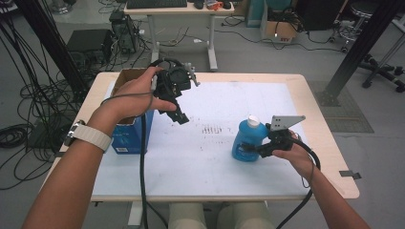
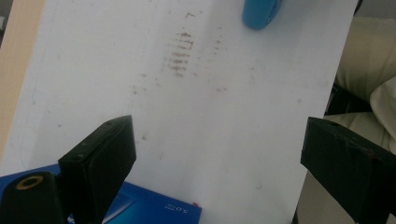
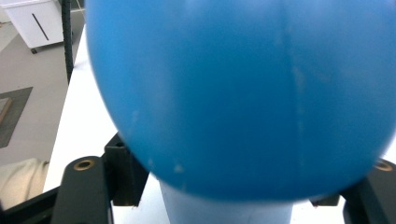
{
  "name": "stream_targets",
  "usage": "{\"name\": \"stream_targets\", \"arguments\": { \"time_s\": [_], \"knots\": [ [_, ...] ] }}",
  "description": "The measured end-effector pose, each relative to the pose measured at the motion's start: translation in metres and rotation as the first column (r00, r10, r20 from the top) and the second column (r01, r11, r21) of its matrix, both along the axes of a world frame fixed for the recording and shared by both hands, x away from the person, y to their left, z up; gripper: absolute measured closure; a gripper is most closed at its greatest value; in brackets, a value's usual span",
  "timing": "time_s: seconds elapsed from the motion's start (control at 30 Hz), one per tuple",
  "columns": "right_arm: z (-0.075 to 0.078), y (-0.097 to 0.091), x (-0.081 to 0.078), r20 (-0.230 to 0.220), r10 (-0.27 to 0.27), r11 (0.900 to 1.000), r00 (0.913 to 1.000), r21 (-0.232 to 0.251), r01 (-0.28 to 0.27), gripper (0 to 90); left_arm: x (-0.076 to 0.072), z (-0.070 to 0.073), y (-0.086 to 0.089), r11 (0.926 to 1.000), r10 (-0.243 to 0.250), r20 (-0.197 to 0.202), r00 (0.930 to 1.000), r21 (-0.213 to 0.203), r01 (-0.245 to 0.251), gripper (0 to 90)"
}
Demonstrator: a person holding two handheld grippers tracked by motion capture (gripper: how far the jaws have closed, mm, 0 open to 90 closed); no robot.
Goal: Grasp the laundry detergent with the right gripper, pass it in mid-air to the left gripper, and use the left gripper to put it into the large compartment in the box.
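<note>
A blue bottle (image 1: 246, 140) with a white cap stands upright on the white mat (image 1: 215, 162), right of centre. My right gripper (image 1: 249, 149) reaches it from the right, low on its body. In the right gripper view the bottle (image 3: 233, 93) sits between the jaws, whose black fingers (image 3: 123, 175) press against its sides. My left gripper (image 1: 180, 117) hangs open above the mat's left part, tilted down toward the middle, with nothing between its jaws (image 2: 219, 140). The bottle's base (image 2: 261, 11) shows far off in the left gripper view.
A blue box (image 1: 129, 138) with an open cardboard top stands at the mat's left edge, under my left hand; its corner (image 2: 154, 210) shows below the left jaws. Brown smudges (image 1: 211, 129) mark the mat's centre. Cables, a desk and stools surround the table.
</note>
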State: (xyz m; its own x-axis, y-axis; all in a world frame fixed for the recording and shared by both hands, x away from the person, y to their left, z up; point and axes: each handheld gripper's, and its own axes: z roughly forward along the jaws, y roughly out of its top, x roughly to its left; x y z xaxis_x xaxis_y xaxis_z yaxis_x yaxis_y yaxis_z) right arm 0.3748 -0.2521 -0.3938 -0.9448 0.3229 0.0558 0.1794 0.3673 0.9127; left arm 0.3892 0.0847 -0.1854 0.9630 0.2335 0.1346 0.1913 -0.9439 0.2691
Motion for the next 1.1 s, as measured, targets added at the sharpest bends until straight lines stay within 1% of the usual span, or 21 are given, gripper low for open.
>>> {"name": "stream_targets", "arguments": {
  "time_s": [0.07, 0.13, 0.2, 0.23, 0.37, 0.43, 0.57, 0.7, 0.87, 1.1],
  "knots": [
    [-0.0004, 0.0003, -0.0002, -0.002, 0.004, 1.0000, 1.0000, 0.000, -0.004, 35.9, 0.0001, -0.0003, 0.0007, 1.0000, 0.000, 0.000, 1.0000, -0.003, 0.000, 10.6],
    [-0.0007, 0.0011, -0.0001, 0.004, 0.012, 0.9999, 0.9999, 0.006, -0.012, 38.9, 0.0001, -0.0008, 0.0013, 1.0000, 0.003, 0.002, 1.0000, -0.008, -0.003, 10.5],
    [-0.0016, 0.0009, -0.0005, -0.001, 0.008, 0.9999, 1.0000, 0.012, -0.008, 39.9, 0.0003, -0.0007, 0.0019, 0.9999, 0.007, 0.002, 1.0000, -0.008, -0.007, 10.6],
    [-0.0021, 0.0006, -0.0001, 0.003, 0.008, 0.9998, 1.0000, 0.019, -0.008, 40.0, 0.0001, -0.0008, 0.0021, 0.9999, 0.009, 0.003, 1.0000, -0.009, -0.009, 10.6],
    [-0.0029, 0.0001, -0.0009, -0.007, 0.004, 0.9997, 1.0000, 0.025, -0.004, 40.3, 0.0003, -0.0007, 0.0024, 1.0000, 0.005, 0.004, 1.0000, -0.009, -0.005, 10.6],
    [-0.0035, 0.0002, -0.0008, -0.004, 0.002, 0.9995, 1.0000, 0.033, -0.002, 40.4, 0.0001, -0.0006, 0.0023, 0.9999, 0.006, 0.004, 1.0000, -0.010, -0.006, 10.5],
    [-0.0038, -0.0005, -0.0013, -0.008, 0.003, 0.9995, 1.0000, 0.032, -0.003, 40.7, 0.0001, -0.0004, 0.0018, 1.0000, 0.001, 0.004, 1.0000, -0.009, -0.001, 10.6],
    [-0.0039, -0.0002, -0.0005, 0.010, 0.013, 0.9995, 0.9999, 0.028, -0.014, 40.9, -0.0001, -0.0003, 0.0016, 1.0000, 0.001, 0.005, 1.0000, -0.010, -0.001, 10.6],
    [-0.0044, -0.0004, -0.0015, 0.000, 0.004, 0.9994, 1.0000, 0.033, -0.004, 40.9, -0.0003, -0.0004, 0.0010, 0.9999, 0.001, 0.006, 1.0000, -0.012, -0.001, 10.5],
    [-0.0042, -0.0003, -0.0019, 0.008, 0.006, 0.9996, 1.0000, 0.029, -0.006, 42.1, -0.0004, -0.0002, -0.0005, 0.9999, -0.001, 0.008, 1.0000, -0.012, 0.001, 10.7]
  ]
}}
